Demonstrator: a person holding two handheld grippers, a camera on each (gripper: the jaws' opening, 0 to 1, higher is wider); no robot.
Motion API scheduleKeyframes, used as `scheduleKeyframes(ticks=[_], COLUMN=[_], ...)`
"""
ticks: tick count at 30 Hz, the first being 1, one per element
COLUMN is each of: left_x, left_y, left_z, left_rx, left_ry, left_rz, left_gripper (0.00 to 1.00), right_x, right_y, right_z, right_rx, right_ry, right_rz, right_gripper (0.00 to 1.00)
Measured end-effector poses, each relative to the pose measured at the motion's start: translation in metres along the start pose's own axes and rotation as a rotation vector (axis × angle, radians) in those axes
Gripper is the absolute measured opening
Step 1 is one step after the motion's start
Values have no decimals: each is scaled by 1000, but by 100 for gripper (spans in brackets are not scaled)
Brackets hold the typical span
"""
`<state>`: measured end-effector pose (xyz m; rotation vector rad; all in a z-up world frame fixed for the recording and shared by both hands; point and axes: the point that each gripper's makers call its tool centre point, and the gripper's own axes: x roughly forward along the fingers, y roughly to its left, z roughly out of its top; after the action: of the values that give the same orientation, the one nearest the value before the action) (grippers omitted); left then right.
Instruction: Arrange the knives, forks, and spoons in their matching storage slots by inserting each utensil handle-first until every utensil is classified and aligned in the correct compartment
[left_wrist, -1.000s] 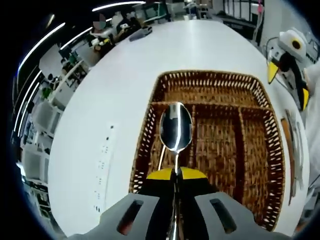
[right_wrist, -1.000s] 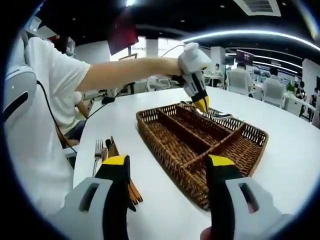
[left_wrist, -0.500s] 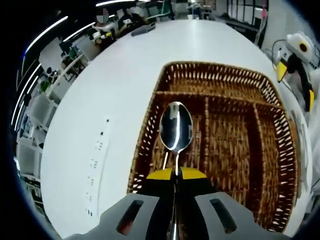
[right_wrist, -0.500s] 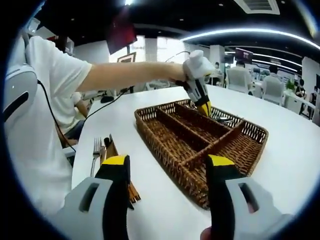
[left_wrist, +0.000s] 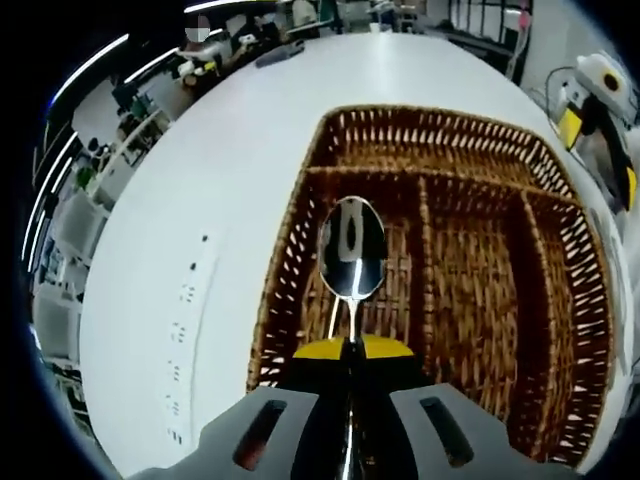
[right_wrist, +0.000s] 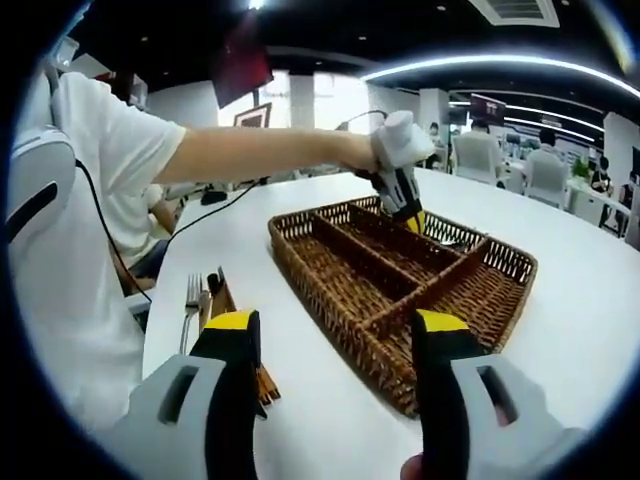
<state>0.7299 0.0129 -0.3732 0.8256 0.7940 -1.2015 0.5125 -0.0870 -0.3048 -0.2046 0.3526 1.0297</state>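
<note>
Pinching the spoon (left_wrist: 351, 250) by its thin, slick, stiff handle, your left gripper (left_wrist: 350, 352) is hovering over the wicker tray (left_wrist: 470, 290) while your right gripper (right_wrist: 330, 345) is idling with fingers apart.

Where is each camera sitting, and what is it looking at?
Left gripper view: rides the left tool, looking down at its spoon over the wicker tray; only the tool's own jaws show.
Right gripper view: rides the right tool, low over the white table, facing the tray; the person's arm shows.
Shared: tray, table, both tools.
</note>
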Motion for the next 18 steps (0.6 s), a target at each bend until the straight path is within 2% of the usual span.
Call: scheduleKeyframes(ticks=[11,18], left_x=[3,3], left_y=[-3,-4], left_z=[1,0], left_rx=[148,149], left_ry=[82,99], left_rz=[-15,-13], left_gripper=[2,2], right_x=[-1,-2], right_y=[0,-1], right_z=[0,-1], right_rx=[-1,-2], right_ry=[0,-1], right_rz=[1,-2], right_gripper=[63,63])
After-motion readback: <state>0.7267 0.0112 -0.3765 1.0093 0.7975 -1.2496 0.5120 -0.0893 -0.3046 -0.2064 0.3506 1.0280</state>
